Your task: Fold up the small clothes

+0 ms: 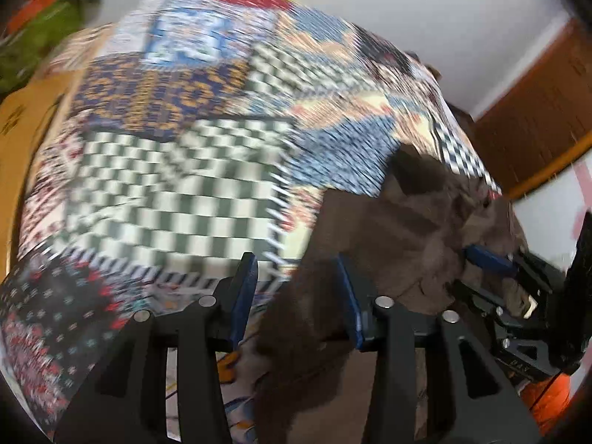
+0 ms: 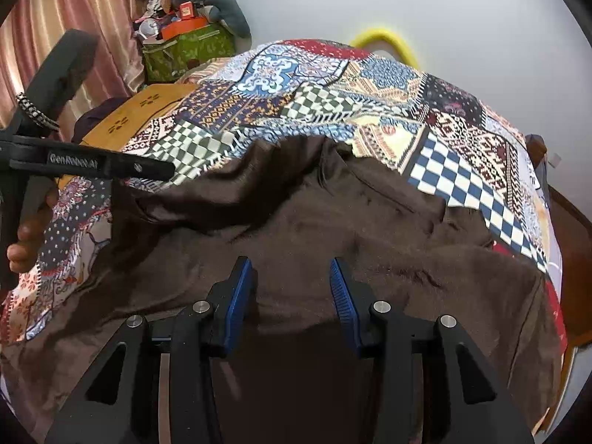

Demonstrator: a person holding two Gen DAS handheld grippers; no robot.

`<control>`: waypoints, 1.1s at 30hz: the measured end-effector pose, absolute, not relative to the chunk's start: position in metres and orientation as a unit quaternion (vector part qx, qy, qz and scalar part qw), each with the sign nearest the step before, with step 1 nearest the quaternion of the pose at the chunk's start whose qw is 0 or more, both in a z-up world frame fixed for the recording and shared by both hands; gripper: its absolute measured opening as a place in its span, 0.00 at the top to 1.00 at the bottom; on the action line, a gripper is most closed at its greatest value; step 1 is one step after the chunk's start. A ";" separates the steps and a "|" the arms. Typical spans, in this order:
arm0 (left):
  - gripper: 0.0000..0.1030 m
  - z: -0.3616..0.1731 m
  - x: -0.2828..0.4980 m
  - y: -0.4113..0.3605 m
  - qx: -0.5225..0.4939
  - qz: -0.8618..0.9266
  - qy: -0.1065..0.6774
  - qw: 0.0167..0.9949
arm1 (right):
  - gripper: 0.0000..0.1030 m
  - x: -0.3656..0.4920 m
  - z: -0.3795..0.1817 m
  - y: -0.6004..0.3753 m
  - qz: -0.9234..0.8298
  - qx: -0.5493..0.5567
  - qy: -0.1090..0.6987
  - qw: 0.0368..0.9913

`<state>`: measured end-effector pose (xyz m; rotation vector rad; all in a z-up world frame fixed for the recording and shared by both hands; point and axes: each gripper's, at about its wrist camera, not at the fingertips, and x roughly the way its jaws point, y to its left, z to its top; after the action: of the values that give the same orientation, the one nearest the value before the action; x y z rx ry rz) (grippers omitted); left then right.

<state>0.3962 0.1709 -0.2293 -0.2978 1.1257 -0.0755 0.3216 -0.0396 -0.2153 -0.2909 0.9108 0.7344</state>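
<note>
One dark brown fabric garment [image 2: 333,229] lies rumpled across the near edge of the patchwork-patterned bedspread [image 2: 318,100], spreading toward its right edge. Your right gripper [image 2: 292,296] hovers over the brown cloth, its two blue-padded fingers spread apart and empty. Your left gripper [image 1: 296,296] is also released, fingers parted above the garment's left border, where cloth meets bedspread.

White lettering "GenRobot.AI" runs along the black arm of the left hand-held gripper [image 2: 111,164], seen from the right wrist view.
</note>
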 end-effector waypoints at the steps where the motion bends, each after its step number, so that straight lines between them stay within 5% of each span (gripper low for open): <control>1: 0.55 -0.233 0.400 0.165 -0.129 -0.036 0.534 0.835 | 0.61 0.322 -0.217 -0.041 0.346 -0.136 0.429 0.823; 6: 0.56 -0.247 0.407 0.152 -0.119 -0.042 0.531 0.838 | 0.61 0.321 -0.218 -0.041 0.350 -0.131 0.428 0.823; 9: 0.84 -0.246 0.407 0.149 -0.120 -0.062 0.520 0.843 | 0.61 0.320 -0.218 -0.039 0.352 -0.132 0.425 0.823; 11: 0.92 -0.244 0.406 0.147 -0.116 -0.060 0.519 0.845 | 0.61 0.319 -0.218 -0.040 0.351 -0.129 0.425 0.824; 23: 0.95 -0.183 0.376 0.178 -0.080 0.039 0.454 0.887 | 0.61 0.318 -0.215 -0.043 0.343 -0.126 0.433 0.824; 33: 0.95 -0.155 0.362 0.118 -0.044 -0.024 0.436 0.898 | 0.61 0.303 -0.189 -0.054 0.342 -0.117 0.416 0.835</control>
<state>0.3625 0.1182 -0.1546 -0.0909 0.9038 -0.0488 0.3026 -0.0541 -0.1893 -0.2484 0.8808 0.7241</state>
